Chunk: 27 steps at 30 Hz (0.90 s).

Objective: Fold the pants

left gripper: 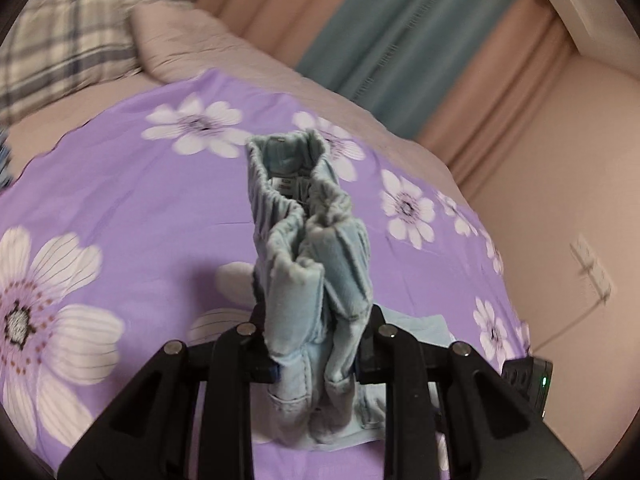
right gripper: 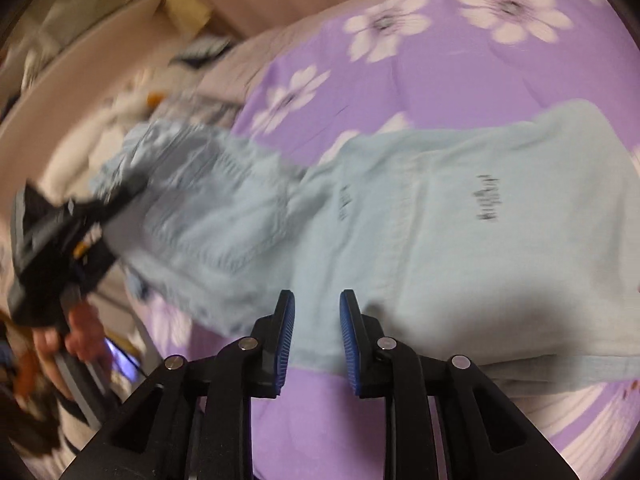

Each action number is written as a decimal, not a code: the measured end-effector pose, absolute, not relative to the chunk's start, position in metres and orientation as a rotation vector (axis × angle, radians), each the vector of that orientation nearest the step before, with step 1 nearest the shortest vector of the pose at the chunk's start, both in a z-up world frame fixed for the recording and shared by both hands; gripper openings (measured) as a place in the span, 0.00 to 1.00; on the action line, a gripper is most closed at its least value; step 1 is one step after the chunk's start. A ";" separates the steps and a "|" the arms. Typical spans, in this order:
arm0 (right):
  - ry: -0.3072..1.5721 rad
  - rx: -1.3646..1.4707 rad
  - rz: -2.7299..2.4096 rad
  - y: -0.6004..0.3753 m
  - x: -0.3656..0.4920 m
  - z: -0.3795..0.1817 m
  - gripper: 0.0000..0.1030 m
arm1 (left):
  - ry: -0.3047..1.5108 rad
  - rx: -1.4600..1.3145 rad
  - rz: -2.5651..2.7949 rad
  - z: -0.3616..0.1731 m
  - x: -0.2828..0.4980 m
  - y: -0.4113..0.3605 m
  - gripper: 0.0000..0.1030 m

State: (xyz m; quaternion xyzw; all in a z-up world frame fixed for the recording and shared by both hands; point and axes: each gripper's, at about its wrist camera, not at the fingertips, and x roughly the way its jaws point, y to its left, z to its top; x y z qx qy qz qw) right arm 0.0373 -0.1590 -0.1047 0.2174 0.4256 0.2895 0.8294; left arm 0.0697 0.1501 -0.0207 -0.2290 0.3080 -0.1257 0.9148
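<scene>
The light blue pants lie on the purple flowered bedspread, legs to the right in the right wrist view. My left gripper is shut on the bunched waistband end of the pants, which stands up between its fingers above the bed. The left gripper also shows in the right wrist view, lifting the waist end at the left. My right gripper is open and empty, its blue pads just above the near edge of the pants.
A plaid pillow and a pale pillow lie at the head of the bed. Pink and teal curtains hang behind. The bedspread spreads wide around the pants. A hand holds the left gripper.
</scene>
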 end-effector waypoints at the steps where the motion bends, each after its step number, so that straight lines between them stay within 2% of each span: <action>1: 0.895 0.499 0.604 -0.165 0.039 -0.105 0.28 | 0.637 -0.448 -0.277 -0.019 0.072 0.139 0.23; 6: 0.841 0.751 0.593 -0.205 0.041 -0.115 0.35 | 0.681 -0.356 -0.353 -0.020 0.085 0.089 0.23; 10: 0.776 1.015 0.673 -0.227 0.045 -0.129 0.52 | 0.738 -0.269 -0.408 -0.032 0.096 0.047 0.26; 12: 0.752 1.140 0.722 -0.233 0.051 -0.137 0.55 | 0.762 -0.229 -0.432 -0.041 0.099 0.029 0.27; 14: 0.741 1.236 0.751 -0.237 0.055 -0.143 0.57 | 0.796 -0.185 -0.459 -0.054 0.101 0.010 0.32; 17: 0.719 1.307 0.771 -0.242 0.062 -0.145 0.61 | 0.857 -0.141 -0.502 -0.068 0.102 -0.011 0.55; 18: 0.707 1.332 0.780 -0.245 0.063 -0.145 0.65 | 0.881 -0.131 -0.509 -0.074 0.103 -0.016 0.64; 20: 0.731 1.331 0.759 -0.247 0.067 -0.145 0.72 | 0.905 -0.122 -0.526 -0.082 0.102 -0.020 0.64; 21: 0.769 1.306 0.717 -0.250 0.068 -0.145 0.80 | 0.916 -0.121 -0.528 -0.085 0.102 -0.020 0.64; 25: 0.818 1.282 0.672 -0.249 0.072 -0.150 0.80 | 0.922 -0.159 -0.540 -0.085 0.095 -0.005 0.64; 27: 0.834 1.199 0.633 -0.246 0.073 -0.143 0.77 | 0.932 -0.197 -0.522 -0.085 0.091 0.010 0.65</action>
